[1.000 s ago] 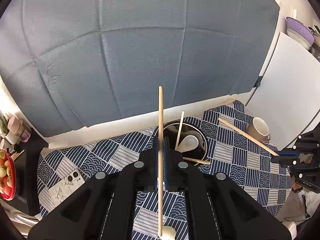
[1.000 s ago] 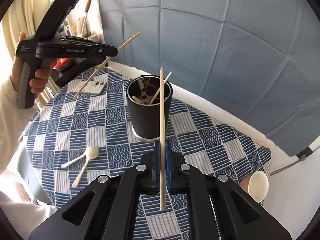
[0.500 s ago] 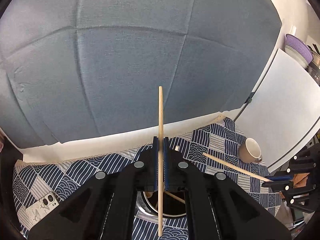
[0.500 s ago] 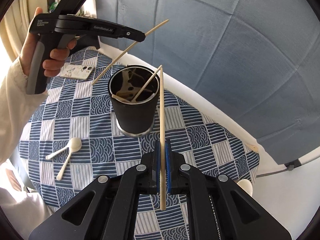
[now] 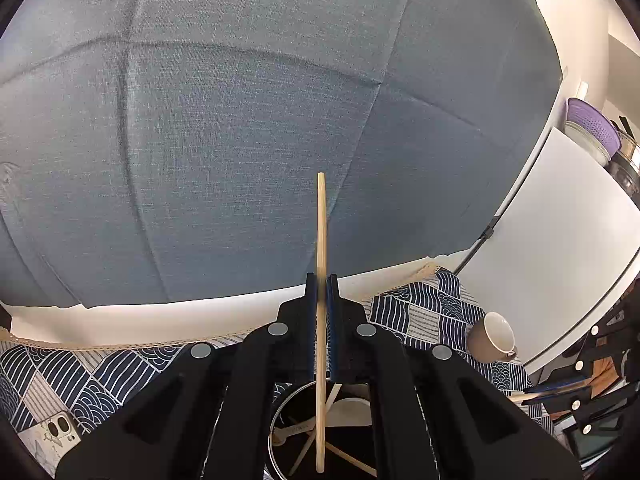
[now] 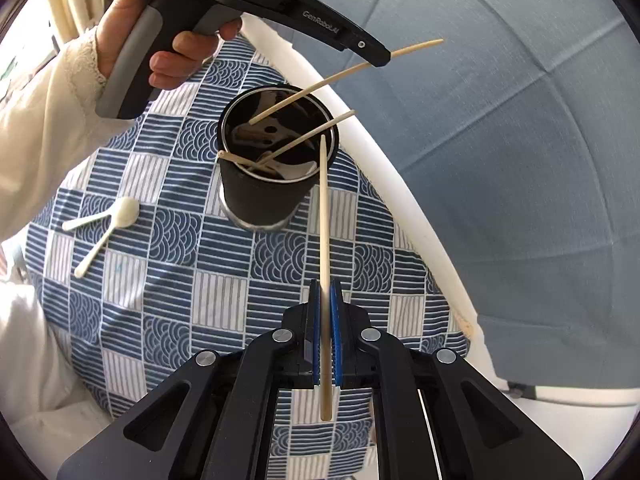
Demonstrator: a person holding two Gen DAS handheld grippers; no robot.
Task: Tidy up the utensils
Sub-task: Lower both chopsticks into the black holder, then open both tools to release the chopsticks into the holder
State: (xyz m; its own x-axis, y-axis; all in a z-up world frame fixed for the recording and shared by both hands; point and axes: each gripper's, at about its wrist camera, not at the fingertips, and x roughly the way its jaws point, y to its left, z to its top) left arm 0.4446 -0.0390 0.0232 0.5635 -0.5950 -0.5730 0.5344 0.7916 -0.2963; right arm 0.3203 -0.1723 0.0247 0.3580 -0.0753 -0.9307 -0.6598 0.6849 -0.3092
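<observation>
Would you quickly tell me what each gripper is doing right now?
Left gripper: shut on a chopstick above the black holder.
Right gripper: shut on another chopstick.

Grey-blue fabric backdrop (image 5: 248, 140), white wall (image 5: 560, 280)

A table covered by a blue-and-white patterned cloth (image 6: 168, 280). Ahead of the right gripper (image 6: 326, 300) stands a black holder (image 6: 264, 196); left of it lie 2 white spoons (image 6: 108, 220). A phone (image 5: 52, 438) and mug (image 5: 494, 338) rest elsewhere.
</observation>
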